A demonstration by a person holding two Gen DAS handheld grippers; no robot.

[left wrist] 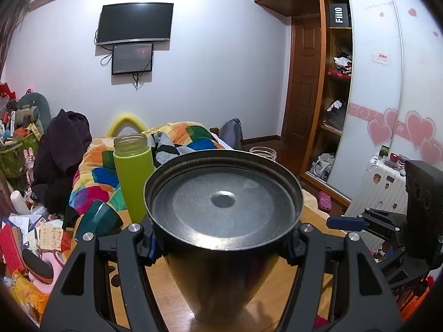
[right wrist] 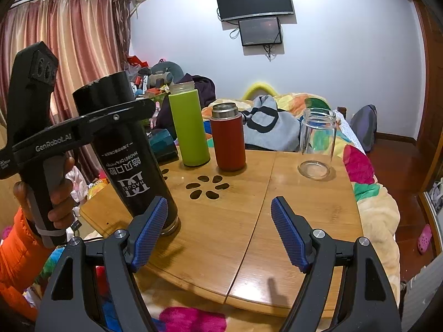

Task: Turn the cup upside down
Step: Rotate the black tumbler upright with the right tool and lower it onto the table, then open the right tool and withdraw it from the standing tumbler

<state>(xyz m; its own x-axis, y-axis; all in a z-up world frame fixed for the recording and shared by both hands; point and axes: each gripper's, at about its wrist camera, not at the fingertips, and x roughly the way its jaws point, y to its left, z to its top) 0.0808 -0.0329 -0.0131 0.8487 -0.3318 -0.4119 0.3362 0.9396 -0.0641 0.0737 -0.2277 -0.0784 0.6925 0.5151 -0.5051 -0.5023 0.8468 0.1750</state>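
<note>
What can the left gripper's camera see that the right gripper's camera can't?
Only the left wrist view shows the wardrobe with pink hearts and a white suitcase. Only the right wrist view shows the red flask, the clear glass jar and pink curtains. Both show the black cup upside down, the green bottle and the TV.

Cup (right wrist: 124,149) inverted on table (right wrist: 277,221) left, 2 bottles (right wrist: 191,127) behind, jar (right wrist: 317,144) right
</note>
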